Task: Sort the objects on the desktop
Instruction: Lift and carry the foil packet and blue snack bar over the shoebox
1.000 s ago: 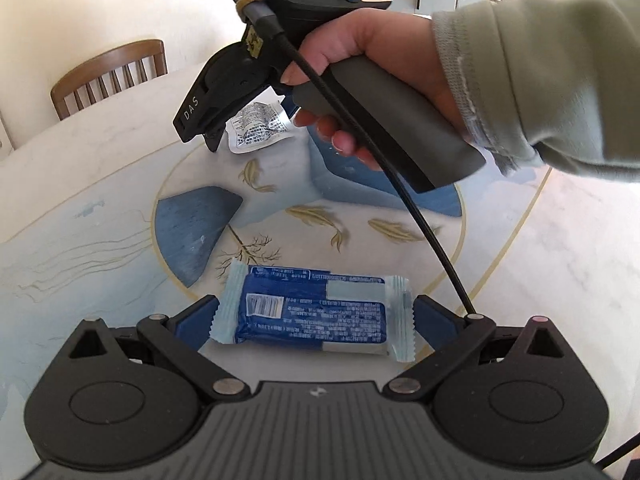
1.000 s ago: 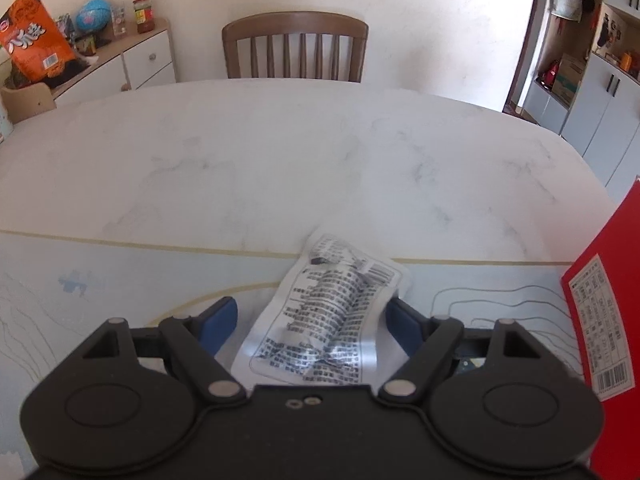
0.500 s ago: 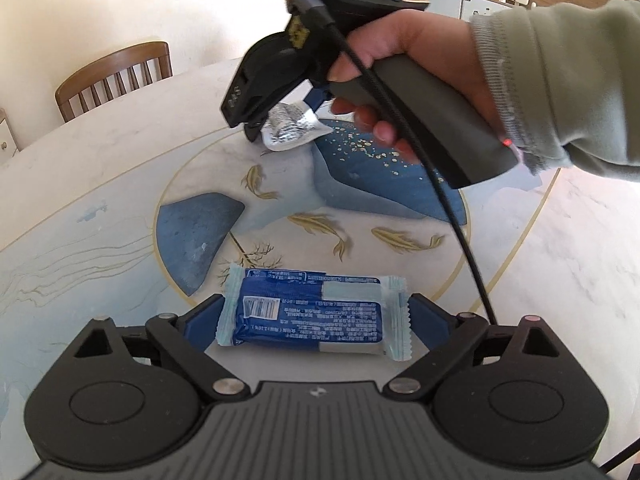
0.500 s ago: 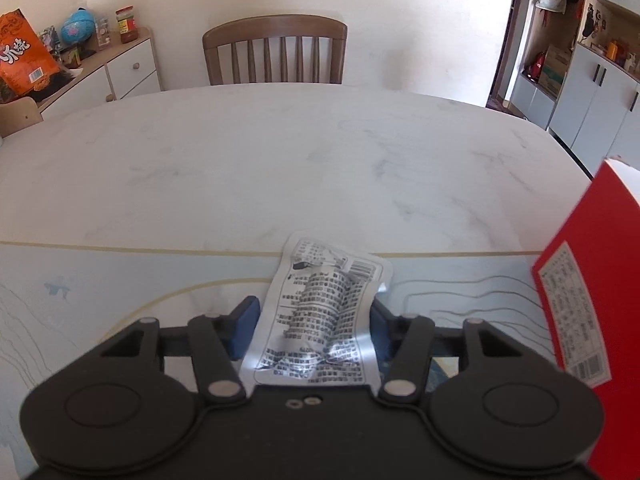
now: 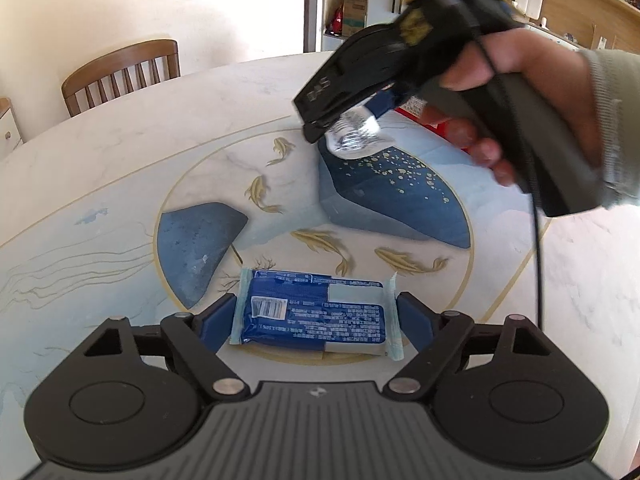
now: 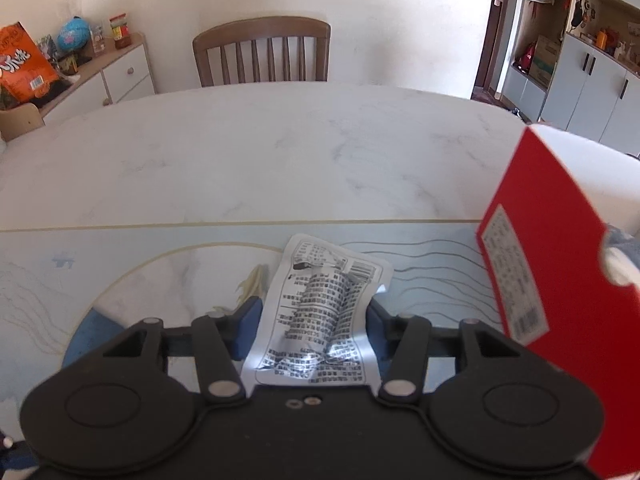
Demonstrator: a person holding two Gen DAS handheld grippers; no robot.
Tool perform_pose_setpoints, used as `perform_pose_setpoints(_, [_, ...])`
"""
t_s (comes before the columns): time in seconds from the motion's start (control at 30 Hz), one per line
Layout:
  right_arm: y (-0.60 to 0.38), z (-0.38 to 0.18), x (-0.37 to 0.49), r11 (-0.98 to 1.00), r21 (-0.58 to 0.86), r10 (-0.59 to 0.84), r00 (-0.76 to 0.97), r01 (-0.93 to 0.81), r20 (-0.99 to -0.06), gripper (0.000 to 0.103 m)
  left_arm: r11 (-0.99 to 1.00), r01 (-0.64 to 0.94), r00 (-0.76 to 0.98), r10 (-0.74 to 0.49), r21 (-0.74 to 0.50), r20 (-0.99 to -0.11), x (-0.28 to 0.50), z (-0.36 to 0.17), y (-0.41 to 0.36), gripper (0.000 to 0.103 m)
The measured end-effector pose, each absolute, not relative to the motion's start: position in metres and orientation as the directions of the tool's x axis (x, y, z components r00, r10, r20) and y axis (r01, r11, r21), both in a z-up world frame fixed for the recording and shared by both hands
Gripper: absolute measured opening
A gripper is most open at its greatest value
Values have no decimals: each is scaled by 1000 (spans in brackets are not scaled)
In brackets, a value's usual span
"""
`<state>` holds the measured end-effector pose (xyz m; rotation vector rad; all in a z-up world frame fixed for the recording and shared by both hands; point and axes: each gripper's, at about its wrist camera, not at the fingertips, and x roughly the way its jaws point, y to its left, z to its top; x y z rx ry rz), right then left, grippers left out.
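- the left gripper (image 5: 316, 320) is closing around the blue packet (image 5: 316, 314) lying on the table (image 5: 120, 168), pads not yet pressing.
- the right gripper (image 6: 314, 318) is closing, clamped on the silver sachet (image 6: 320, 312) beside the red box (image 6: 560, 280).

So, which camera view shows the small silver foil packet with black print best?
The right wrist view: the small silver foil packet with black print fills the centre, sharp, between the right gripper fingers. The left wrist view shows it only small, blurred, half hidden under that gripper.
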<state>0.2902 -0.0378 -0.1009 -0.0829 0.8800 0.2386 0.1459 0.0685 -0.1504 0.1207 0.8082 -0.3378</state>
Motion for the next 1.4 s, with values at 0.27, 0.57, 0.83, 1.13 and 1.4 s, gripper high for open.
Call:
perform_pose_setpoints(0.27, [-56,-78,273,970,63,200,627,-233,-753,54,950,310,645,-231,-26,-728,147,-148,67,82])
perform_pose_setpoints(0.57, [-76,-55,254,969,92,222,643,-230,-733,54,967,250,651,-211,-56,-729,148,-140,71,81])
perform_pose_setpoints(0.83, [-94,-38,239,969,114,231,657,-217,-717,54,970,228,678,-217,-79,-702,145,-114,63,81])
perform_pose_setpoints(1.13, [-125,-13,225,969,134,241,685,-207,-687,53,965,243,706,-248,-101,-663,143,-82,35,81])
perform_pose_setpoints(1.4, [-162,5,213,971,132,237,705,-201,-668,53,957,271,735,-275,-104,-620,147,-56,3,81])
